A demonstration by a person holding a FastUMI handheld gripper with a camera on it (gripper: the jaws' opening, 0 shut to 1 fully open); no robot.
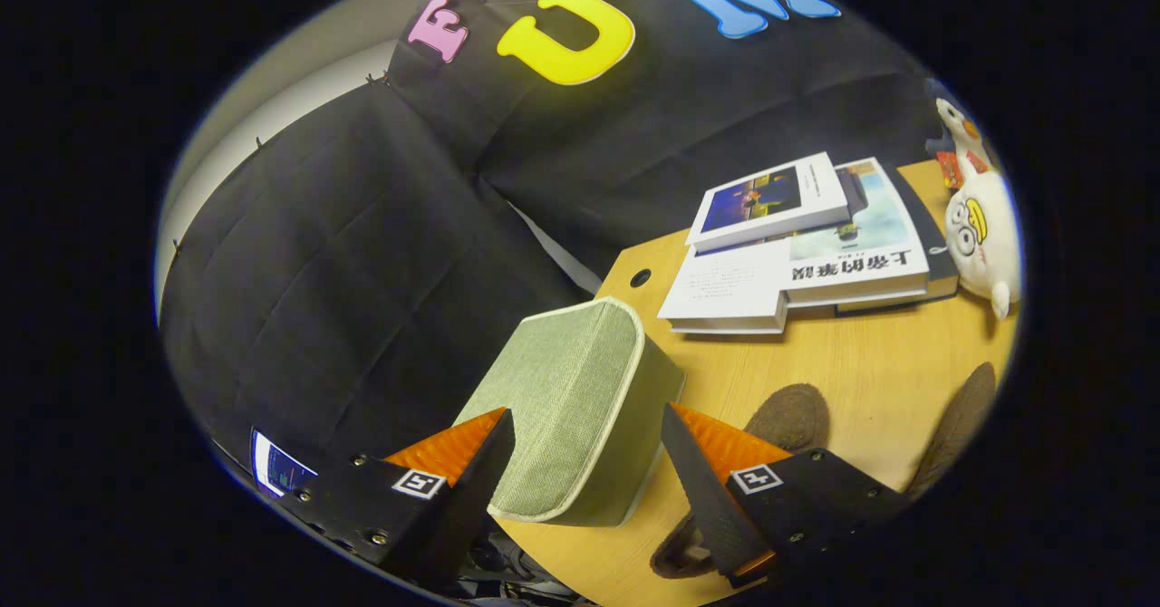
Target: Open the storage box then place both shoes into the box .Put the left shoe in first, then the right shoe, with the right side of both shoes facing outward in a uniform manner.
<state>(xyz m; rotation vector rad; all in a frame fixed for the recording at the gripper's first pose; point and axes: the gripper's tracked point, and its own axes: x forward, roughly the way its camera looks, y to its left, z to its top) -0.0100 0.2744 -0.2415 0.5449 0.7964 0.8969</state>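
Observation:
A green fabric storage box (571, 408) with white piping stands at the wooden table's (861, 362) near corner, its lid down. My gripper (584, 457) is open, and the box's near end lies between the two spread fingers; I cannot tell whether either finger touches it. Two brown fuzzy shoes lie on the table beside the box. One shoe (790, 415) is just beyond the right finger and partly hidden by it. The other shoe (961, 426) lies farther out to that side.
A stack of books (807, 254) lies on the table beyond the box and shoes. A white plush toy (983, 236) sits beside the books. A cable hole (640, 277) marks the table near the black cloth wall. A small screen (283, 469) shows past the left finger.

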